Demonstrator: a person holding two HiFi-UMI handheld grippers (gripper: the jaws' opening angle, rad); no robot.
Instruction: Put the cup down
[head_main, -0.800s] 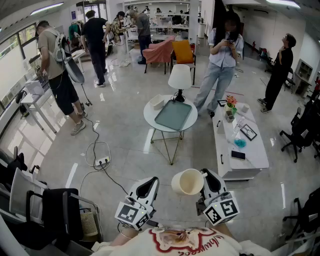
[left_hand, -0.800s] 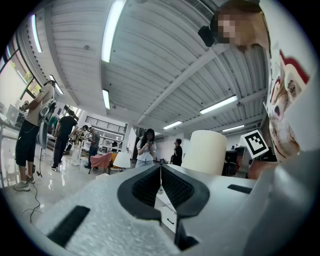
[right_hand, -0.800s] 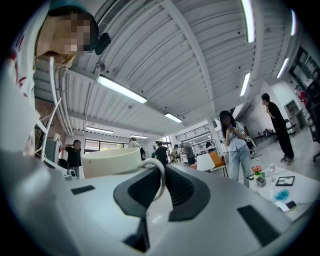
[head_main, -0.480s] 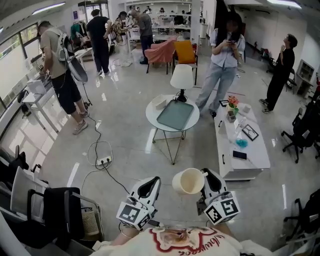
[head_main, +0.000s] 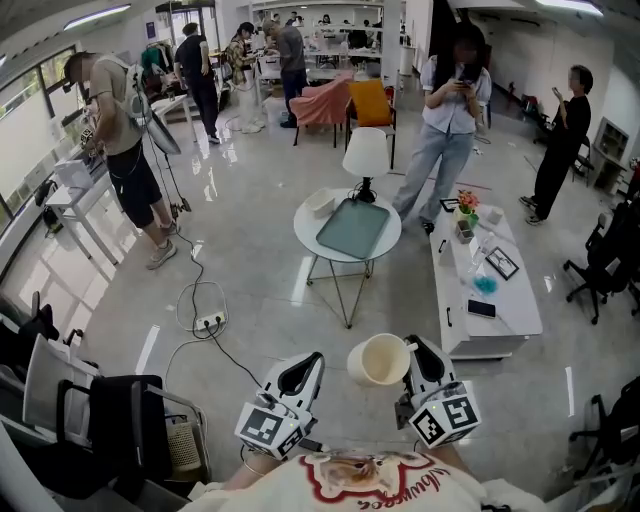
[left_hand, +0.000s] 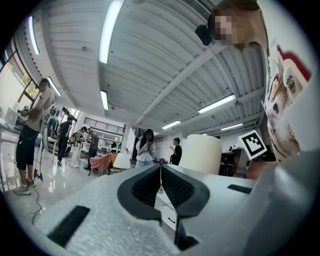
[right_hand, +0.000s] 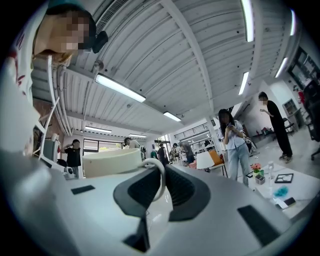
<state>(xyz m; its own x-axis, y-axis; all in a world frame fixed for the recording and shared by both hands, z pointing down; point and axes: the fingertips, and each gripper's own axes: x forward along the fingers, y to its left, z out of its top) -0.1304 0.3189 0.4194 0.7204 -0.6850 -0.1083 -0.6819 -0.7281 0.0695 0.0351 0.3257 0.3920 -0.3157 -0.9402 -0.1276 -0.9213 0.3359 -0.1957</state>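
A cream cup (head_main: 379, 360) hangs in the air low in the head view, mouth towards the camera. My right gripper (head_main: 409, 364) is shut on its handle; in the right gripper view the thin white handle (right_hand: 159, 176) sits pinched between the dark pads, and the cup's body (right_hand: 111, 161) is to the left of the right gripper (right_hand: 157, 188). My left gripper (head_main: 300, 374) floats beside the cup, apart from it, shut with nothing in it. The left gripper view has the left gripper (left_hand: 160, 187) with its pads pressed together and the cup (left_hand: 200, 153) off to the right.
Ahead stands a round white table (head_main: 306, 232) with a grey-green tray (head_main: 352, 228) and a lamp (head_main: 362, 155). A long white low table (head_main: 503, 313) with small items is at the right. A power strip with cables (head_main: 205, 322) lies on the floor. Black chairs (head_main: 108, 420) are at the left. Several people stand around.
The cup and both grippers keep their pose, drifting slightly right in the view. The round table has come a little nearer. People at the back left have shifted.
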